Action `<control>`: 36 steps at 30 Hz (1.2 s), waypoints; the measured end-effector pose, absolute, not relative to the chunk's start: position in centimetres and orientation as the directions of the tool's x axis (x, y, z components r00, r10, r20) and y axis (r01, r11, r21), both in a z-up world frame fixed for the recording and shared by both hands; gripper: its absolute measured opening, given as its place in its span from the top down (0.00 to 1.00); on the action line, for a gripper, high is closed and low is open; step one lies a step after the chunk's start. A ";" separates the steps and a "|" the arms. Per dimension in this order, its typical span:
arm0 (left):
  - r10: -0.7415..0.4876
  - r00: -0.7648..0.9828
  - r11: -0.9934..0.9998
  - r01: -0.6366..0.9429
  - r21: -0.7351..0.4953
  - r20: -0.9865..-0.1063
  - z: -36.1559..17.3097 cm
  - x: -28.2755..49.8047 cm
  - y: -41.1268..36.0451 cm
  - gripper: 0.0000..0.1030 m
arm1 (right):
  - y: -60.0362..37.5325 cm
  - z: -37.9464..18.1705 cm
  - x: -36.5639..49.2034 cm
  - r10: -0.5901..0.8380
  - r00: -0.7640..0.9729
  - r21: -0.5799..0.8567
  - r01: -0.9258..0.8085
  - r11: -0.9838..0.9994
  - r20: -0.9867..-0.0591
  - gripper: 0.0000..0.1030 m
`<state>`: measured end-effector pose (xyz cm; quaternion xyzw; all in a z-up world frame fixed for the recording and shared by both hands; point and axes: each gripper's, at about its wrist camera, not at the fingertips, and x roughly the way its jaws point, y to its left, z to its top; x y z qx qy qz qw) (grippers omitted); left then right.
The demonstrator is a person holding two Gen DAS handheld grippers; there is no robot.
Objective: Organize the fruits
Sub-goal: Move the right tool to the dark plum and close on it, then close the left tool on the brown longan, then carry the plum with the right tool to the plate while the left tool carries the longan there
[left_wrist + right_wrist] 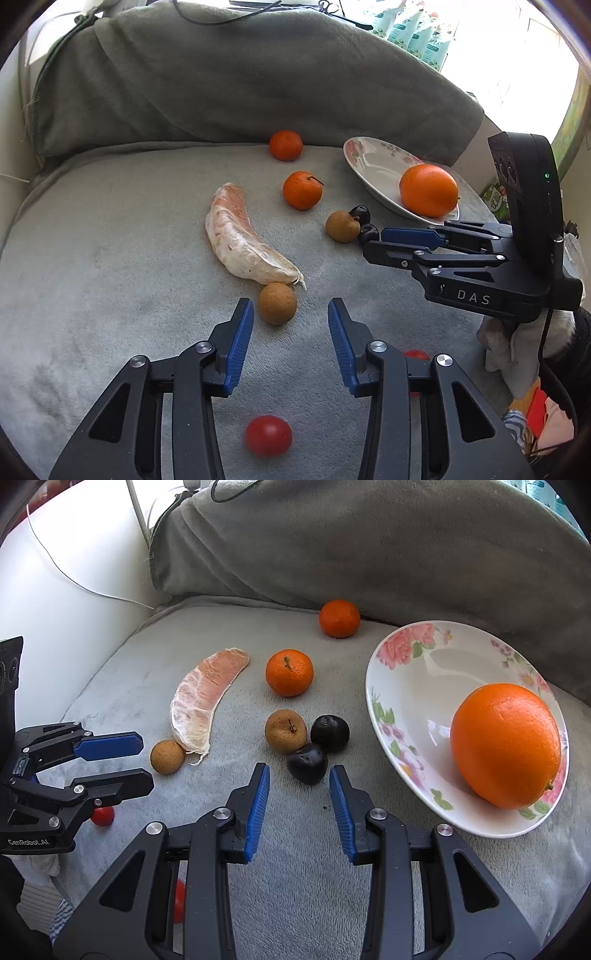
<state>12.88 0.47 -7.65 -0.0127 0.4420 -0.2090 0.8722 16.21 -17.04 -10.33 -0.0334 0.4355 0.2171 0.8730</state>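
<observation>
Fruit lies on a grey blanket-covered cushion (110, 277). A floral plate (413, 686) holds a large orange (506, 746). Loose around it are two mandarins (289, 672) (339, 618), a peeled pomelo segment (201, 701), two brown longans (285, 731) (167, 757) and two dark cherries (306, 763) (330, 733). My left gripper (290, 308) is open, its tips either side of the near longan (277, 303) without pressing it. My right gripper (298, 771) is open too, with the near dark cherry just ahead of its tips.
Red cherry tomatoes (268, 435) (102, 815) lie near the cushion's front edge, under the grippers. A grey-draped backrest (240, 81) rises behind the fruit. White wall and cables (74, 579) are at the left. A gloved hand (517, 343) holds the right gripper.
</observation>
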 end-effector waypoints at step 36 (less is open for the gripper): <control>-0.354 0.523 0.921 0.341 -0.190 -0.775 -8.0 13.2 0.2 0.78 | -17.2 -9.9 16.0 0.356 0.531 0.140 -0.404 0.904 -0.769 0.77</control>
